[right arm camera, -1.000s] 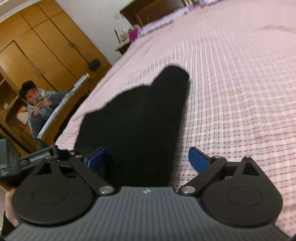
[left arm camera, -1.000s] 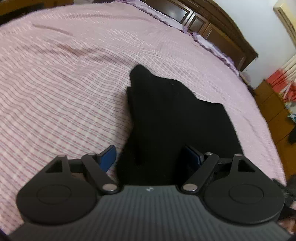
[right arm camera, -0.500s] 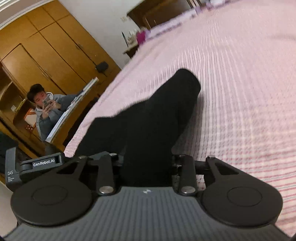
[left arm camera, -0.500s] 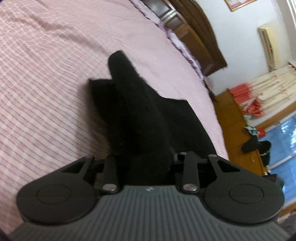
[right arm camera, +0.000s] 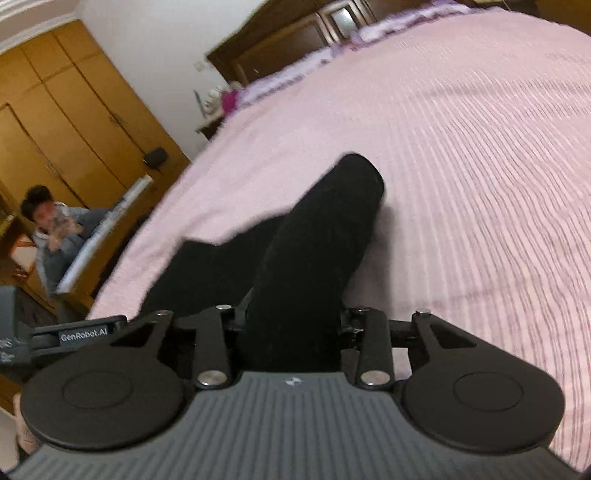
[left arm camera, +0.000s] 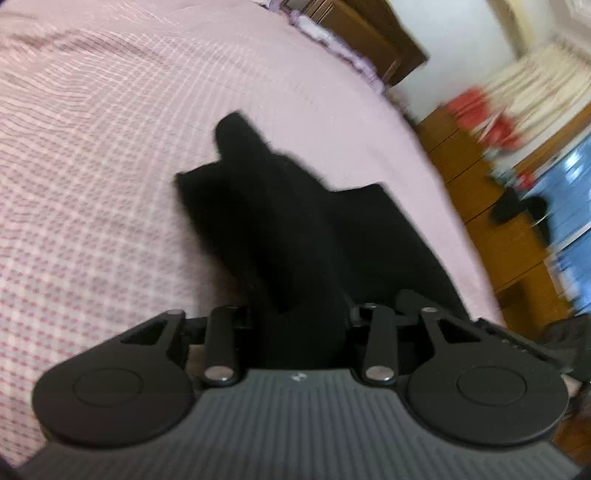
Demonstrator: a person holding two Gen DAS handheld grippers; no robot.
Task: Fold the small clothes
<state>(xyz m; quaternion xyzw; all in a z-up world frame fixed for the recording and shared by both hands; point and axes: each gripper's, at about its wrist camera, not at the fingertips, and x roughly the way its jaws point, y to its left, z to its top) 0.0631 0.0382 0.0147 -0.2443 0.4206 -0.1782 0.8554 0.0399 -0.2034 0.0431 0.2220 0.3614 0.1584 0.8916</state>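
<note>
Left wrist camera is sitting just behind the left gripper (left arm camera: 301, 325), looking forward and slightly down along its fingers, low and close over the pink bedspread (left arm camera: 110, 155), facing toward the headboard (left arm camera: 369, 33) and a wooden dresser (left arm camera: 491, 221). Right wrist camera is sitting likewise behind the right gripper (right arm camera: 291, 328), facing across the bedspread (right arm camera: 461, 155) toward a wardrobe (right arm camera: 55, 110) and a seated person (right arm camera: 55, 236). Both views are sharing the black garment (left arm camera: 280, 229) (right arm camera: 317, 236) at close range. Left view is blurring at its right edge.
</note>
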